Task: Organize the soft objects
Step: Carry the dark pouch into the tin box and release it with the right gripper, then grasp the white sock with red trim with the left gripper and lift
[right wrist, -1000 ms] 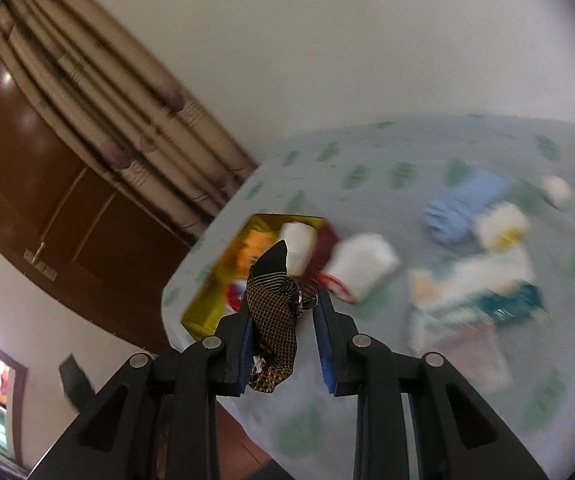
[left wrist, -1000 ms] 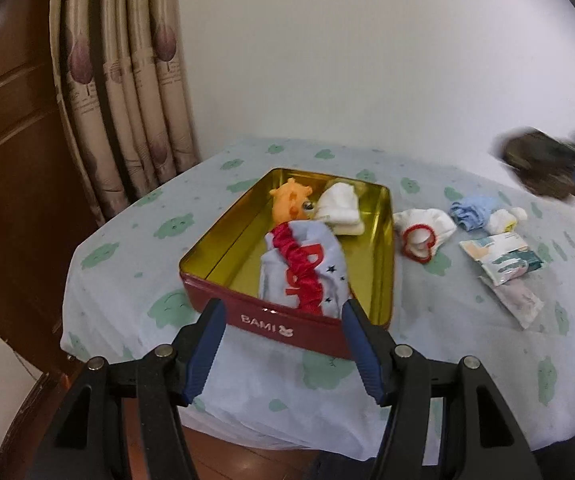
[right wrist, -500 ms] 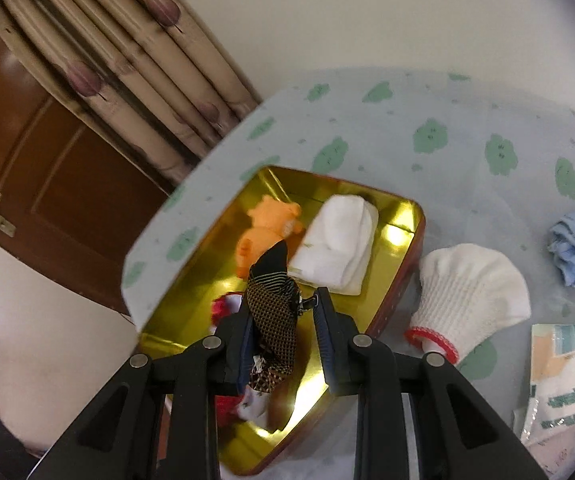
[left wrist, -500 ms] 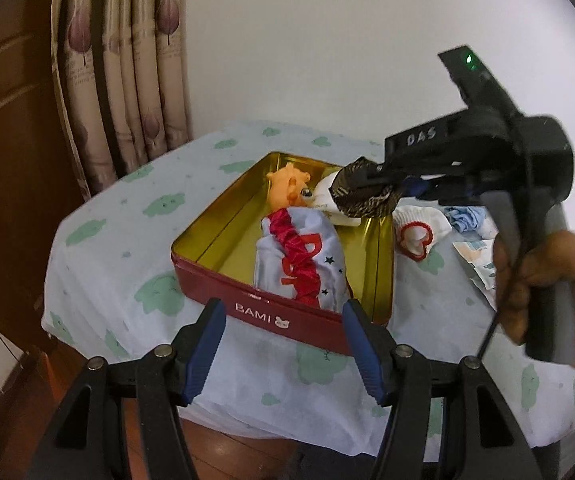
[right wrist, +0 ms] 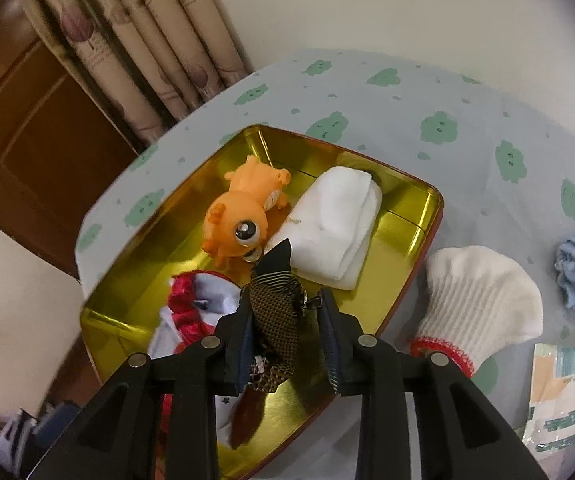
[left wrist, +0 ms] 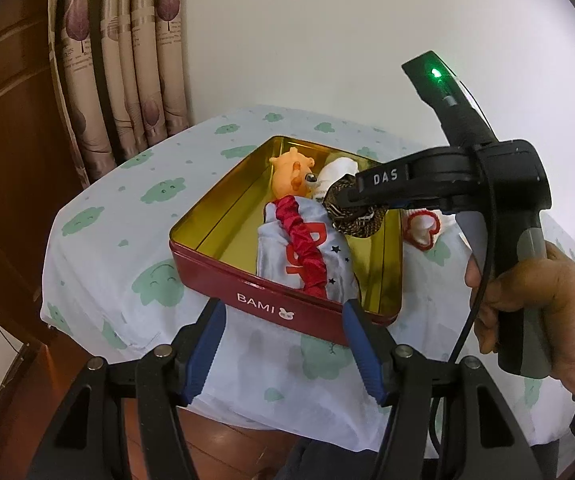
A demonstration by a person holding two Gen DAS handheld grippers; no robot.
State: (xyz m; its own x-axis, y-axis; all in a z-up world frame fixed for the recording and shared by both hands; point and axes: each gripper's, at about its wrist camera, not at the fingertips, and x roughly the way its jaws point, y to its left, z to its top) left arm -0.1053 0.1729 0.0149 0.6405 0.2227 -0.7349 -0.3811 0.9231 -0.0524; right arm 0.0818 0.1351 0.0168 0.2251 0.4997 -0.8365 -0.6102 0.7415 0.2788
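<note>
One brown patterned cloth over one tin, four soft items inside

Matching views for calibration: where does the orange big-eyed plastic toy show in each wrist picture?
Left wrist: orange big-eyed plastic toy just above centre, at the far end of the red tin with gold inside.
Right wrist: left of centre, beside the folded white cloth.
Shared landmark: the folded white cloth, next to the toy in both.

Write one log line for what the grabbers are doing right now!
right gripper: over tin, jaws just opening, patterned brown cloth between them | left gripper: open, empty, before tin | glove: outside tin
</note>
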